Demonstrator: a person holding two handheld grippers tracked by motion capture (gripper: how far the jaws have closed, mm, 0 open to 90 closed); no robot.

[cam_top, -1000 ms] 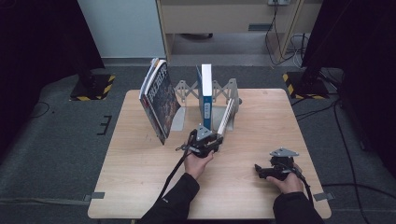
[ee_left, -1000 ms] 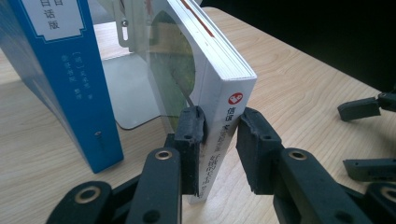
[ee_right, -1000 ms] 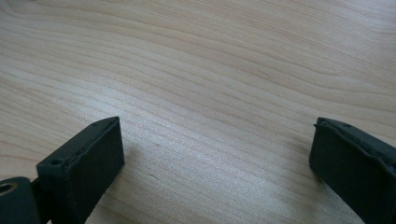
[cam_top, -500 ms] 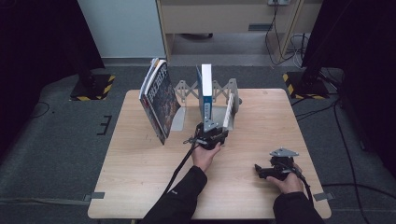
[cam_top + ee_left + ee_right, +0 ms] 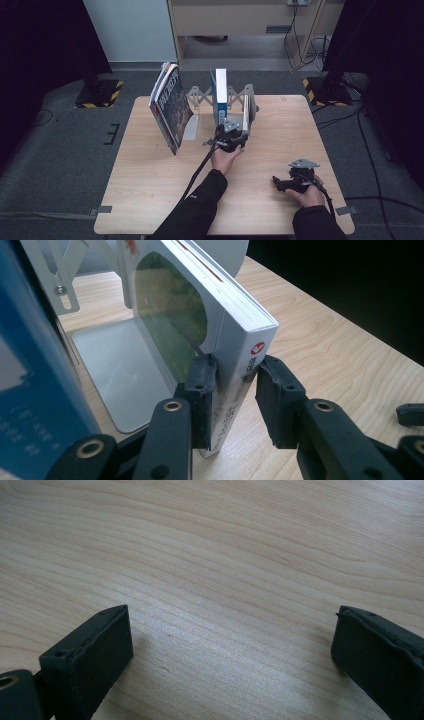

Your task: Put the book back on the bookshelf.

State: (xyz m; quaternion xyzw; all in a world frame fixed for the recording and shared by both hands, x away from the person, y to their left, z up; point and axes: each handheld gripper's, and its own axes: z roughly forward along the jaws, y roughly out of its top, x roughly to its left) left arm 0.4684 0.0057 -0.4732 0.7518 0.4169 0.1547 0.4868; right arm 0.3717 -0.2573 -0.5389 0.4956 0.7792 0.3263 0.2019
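Worktop [image 5: 150,190] of pale wood, seen from the high view, carries a metal book rack [image 5: 200,95] near its far edge. A white book [image 5: 245,116] stands at the rack's right end, with a blue book [image 5: 220,92] upright just left of it and a dark-covered magazine [image 5: 170,107] leaning at the rack's left end. The left hand-held gripper [image 5: 235,136] sits at the white book's near edge. The right hand-held gripper [image 5: 281,184] rests well apart from the rack, near the worktop's front right.

Left gripper view: the left hand-held gripper [image 5: 234,392] has the white book [image 5: 235,340] between its jaws, one pad on the cover, the other slightly off the spine; the jaws have just been opening.

Right gripper view: the right hand-held gripper [image 5: 230,650] stands wide over bare wood, holding nothing.
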